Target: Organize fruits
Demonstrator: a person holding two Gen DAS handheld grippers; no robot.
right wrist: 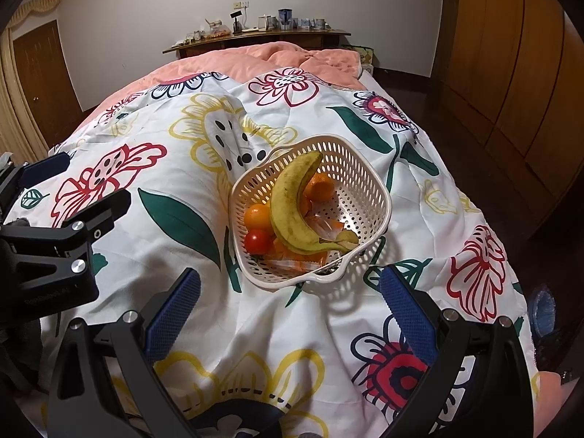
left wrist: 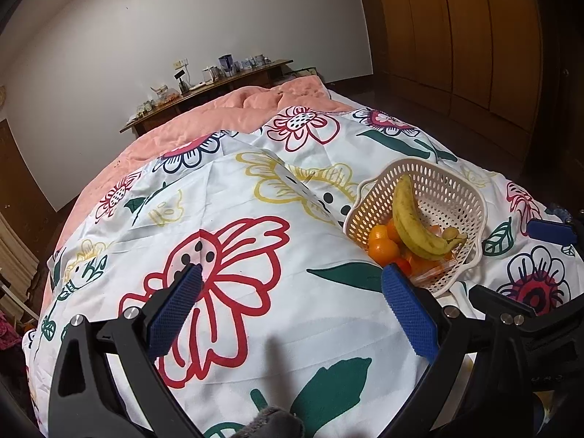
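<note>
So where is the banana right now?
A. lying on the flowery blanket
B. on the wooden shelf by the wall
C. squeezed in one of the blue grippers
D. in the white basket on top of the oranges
D: the banana lies inside the white basket, resting over the oranges and a red tomato, while both grippers are open and hold nothing.

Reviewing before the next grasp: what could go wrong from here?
1. The basket sits on soft, rumpled quilt; a push on its rim may tip it.
2. The banana lies atop the oranges and tomato; lifting it could roll them.
3. Both the left gripper and right gripper are open and close together, so they may collide.
</note>
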